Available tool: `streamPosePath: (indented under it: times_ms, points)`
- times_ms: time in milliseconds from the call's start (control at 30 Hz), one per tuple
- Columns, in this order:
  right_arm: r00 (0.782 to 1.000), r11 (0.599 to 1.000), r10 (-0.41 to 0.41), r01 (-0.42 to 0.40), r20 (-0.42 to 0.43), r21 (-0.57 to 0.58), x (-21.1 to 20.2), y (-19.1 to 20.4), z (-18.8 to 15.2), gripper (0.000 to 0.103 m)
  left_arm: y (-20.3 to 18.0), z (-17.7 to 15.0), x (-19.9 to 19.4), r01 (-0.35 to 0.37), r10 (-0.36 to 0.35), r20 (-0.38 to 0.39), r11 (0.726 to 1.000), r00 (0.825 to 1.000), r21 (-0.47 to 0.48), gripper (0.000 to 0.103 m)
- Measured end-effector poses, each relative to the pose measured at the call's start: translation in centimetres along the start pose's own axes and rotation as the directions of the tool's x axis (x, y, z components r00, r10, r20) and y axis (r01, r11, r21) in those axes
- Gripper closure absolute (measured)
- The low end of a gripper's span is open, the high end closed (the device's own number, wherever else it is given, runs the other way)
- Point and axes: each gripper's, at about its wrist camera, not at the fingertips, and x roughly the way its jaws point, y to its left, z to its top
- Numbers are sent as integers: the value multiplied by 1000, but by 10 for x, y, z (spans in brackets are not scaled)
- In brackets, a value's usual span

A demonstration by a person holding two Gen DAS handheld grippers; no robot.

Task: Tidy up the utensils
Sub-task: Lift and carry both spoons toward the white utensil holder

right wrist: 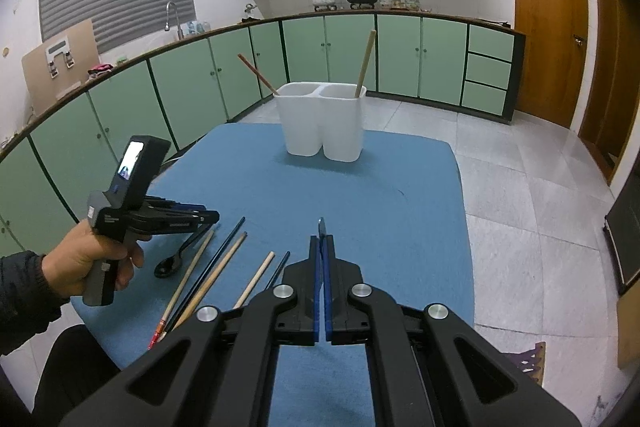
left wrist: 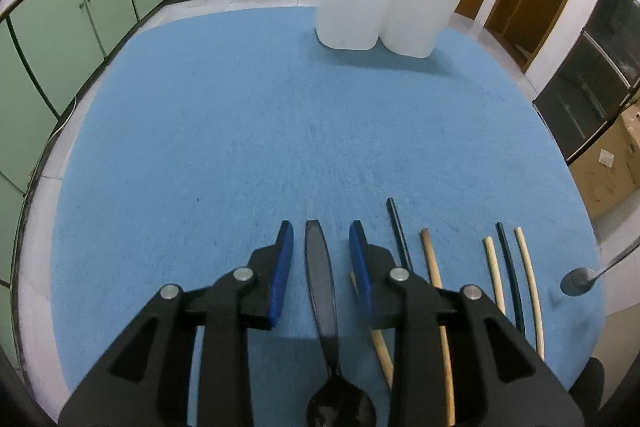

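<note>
A black spoon (left wrist: 320,279) lies on the blue cloth, handle pointing away. My left gripper (left wrist: 320,229) is open and straddles that handle, with a gap on each side. Seen from the right wrist, the left gripper (right wrist: 210,217) hovers low over the black spoon (right wrist: 172,263). Several chopsticks (left wrist: 434,267), wooden, pale and black, lie side by side to its right. My right gripper (right wrist: 322,239) is shut on a metal spoon (left wrist: 578,281); only a thin tip shows past its fingers. The white two-compartment holder (right wrist: 324,123) stands at the far end with one chopstick in each cup.
The blue cloth (left wrist: 240,127) covers a small table with tiled floor to the right. Green cabinets (right wrist: 320,51) run behind and to the left. A person's hand (right wrist: 80,267) grips the left tool. A wooden door (right wrist: 548,27) is at the right.
</note>
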Motion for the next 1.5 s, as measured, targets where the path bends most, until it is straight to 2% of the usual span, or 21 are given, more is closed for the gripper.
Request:
streamPosePath:
  times_ms: [67, 200, 233, 300, 433, 500, 600, 800, 1033, 1167, 1267, 1300, 1400, 1500]
  points:
    - [1000, 1000, 2, -2, 1, 2, 0, 0, 0, 101, 1, 0, 2, 14, -14, -13, 1000, 1000, -9, 75]
    - [1000, 1000, 4, -4, 0, 2, 0, 2, -1, 101, -1, 0, 6, -3, 3, -24, 1000, 1000, 1, 76]
    - [1000, 1000, 5, -5, -1, 2, 0, 3, -1, 101, -1, 1, 7, -3, 3, -23, 1000, 1000, -2, 78]
    - [1000, 1000, 6, -6, -3, -1, 0, 4, -2, 101, 2, 2, 8, -2, 2, -22, 1000, 1000, -14, 91]
    - [1000, 1000, 4, -4, -6, -4, 0, 5, -1, 101, 4, 5, 8, 9, -9, -11, 1000, 1000, -24, 91]
    - [1000, 1000, 3, -3, -6, -7, 0, 5, 0, 101, 4, 6, 0, 15, -15, 15, 999, 1000, -29, 91]
    - [1000, 1000, 0, 0, -3, -19, 0, 6, 3, 101, 2, 15, -31, 30, -27, 107, 999, 994, -25, 92]
    - [1000, 999, -2, 3, 8, -52, -2, 12, 18, 101, -11, 36, -99, 41, -45, 261, 999, 964, 23, 92]
    - [1000, 995, 10, -8, 26, -98, 3, 19, 61, 101, -22, 60, -137, 60, -70, 335, 997, 940, 39, 92]
    - [999, 992, 6, -1, 38, -128, 18, 18, 108, 101, -31, 93, -153, 66, -79, 410, 997, 909, 47, 92]
    - [998, 991, 0, 8, 59, -133, 31, 16, 147, 101, -39, 122, -164, 63, -78, 486, 997, 870, 46, 92]
    - [997, 990, -4, 14, 71, -140, 37, 17, 161, 101, -42, 134, -166, 54, -69, 523, 998, 850, 44, 92]
    - [995, 988, -22, 37, 100, -150, 55, 18, 195, 101, -46, 164, -163, 55, -59, 586, 998, 808, 23, 92]
    - [992, 985, -39, 58, 122, -162, 78, 19, 220, 101, -52, 192, -147, 60, -51, 614, 998, 788, 6, 92]
